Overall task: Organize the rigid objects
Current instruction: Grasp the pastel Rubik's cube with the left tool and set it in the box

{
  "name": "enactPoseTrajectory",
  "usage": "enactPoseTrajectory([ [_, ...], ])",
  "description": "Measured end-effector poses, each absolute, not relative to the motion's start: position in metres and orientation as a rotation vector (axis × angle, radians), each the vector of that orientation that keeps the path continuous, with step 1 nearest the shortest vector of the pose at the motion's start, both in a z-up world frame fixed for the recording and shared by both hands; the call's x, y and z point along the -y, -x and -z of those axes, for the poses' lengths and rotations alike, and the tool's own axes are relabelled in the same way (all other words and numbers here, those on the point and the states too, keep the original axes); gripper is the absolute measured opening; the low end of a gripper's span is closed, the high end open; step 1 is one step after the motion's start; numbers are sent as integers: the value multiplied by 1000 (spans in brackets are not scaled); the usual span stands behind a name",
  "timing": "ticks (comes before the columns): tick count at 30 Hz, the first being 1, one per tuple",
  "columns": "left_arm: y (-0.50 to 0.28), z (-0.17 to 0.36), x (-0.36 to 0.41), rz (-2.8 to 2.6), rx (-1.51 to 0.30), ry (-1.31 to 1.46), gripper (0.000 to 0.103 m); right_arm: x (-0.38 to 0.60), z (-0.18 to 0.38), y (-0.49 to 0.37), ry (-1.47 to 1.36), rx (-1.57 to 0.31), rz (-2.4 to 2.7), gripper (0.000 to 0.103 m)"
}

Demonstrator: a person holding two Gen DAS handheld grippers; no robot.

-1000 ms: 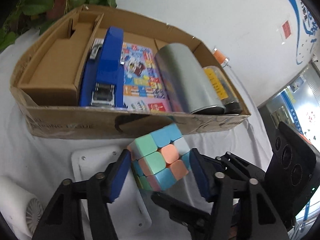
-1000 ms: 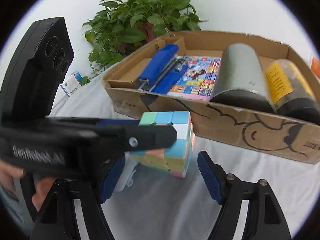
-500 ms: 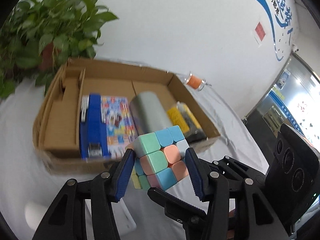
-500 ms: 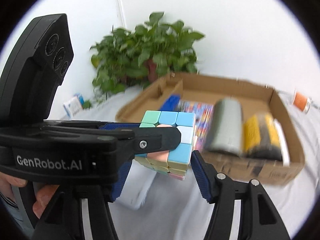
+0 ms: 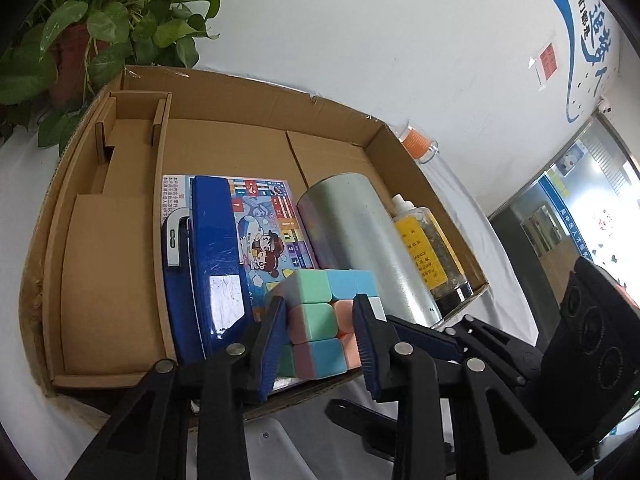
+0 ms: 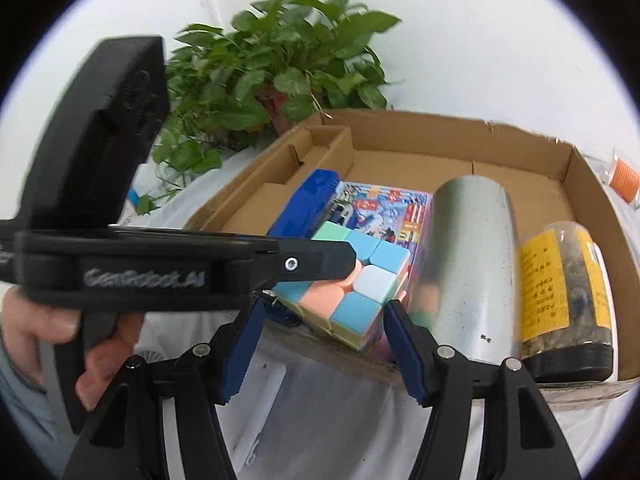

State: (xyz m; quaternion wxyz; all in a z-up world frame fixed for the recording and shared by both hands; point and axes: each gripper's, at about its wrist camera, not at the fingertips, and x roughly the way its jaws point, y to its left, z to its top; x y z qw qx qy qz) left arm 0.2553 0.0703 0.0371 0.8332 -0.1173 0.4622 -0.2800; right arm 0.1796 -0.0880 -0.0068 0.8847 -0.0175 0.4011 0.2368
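Observation:
My left gripper point(image 5: 320, 340) is shut on a pastel puzzle cube point(image 5: 320, 316) and holds it over the front edge of the cardboard box point(image 5: 100, 240), above the colourful booklet point(image 5: 272, 216). The cube also shows in the right wrist view point(image 6: 356, 280), with the left gripper's body crossing in front of it. My right gripper point(image 6: 324, 352) is open and empty, just behind and below the cube, outside the box front.
In the box lie a blue stapler point(image 5: 212, 256), a silver cylinder point(image 5: 360, 240) and a yellow-labelled jar point(image 5: 428, 256). A cardboard insert point(image 5: 108, 272) fills the left side. A potted plant point(image 6: 272, 80) stands behind. A white flat item point(image 5: 276, 448) lies on the cloth below.
The left gripper has carried the cube forward and down, from above the table to over the box's front edge. The right gripper has followed alongside, still open.

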Motion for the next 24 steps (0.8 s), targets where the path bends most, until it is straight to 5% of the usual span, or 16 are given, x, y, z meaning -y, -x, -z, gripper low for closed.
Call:
enactPoseTrajectory([
  [6,-249,-35,-85,557,-993,309,25,87,1,-180,70,-820,-477,46],
  [16,-239,-25,-76,570,-1046,365,27,91,-7,-172,75,-836,-456,48],
  [19,-225,-32,-74,539,-1029,309,29,93,-10,-155,106,-815,-466,59],
  [24,-171,-69,-105,433,-844,263,74,101,-9,-119,70,-822,-485,79],
])
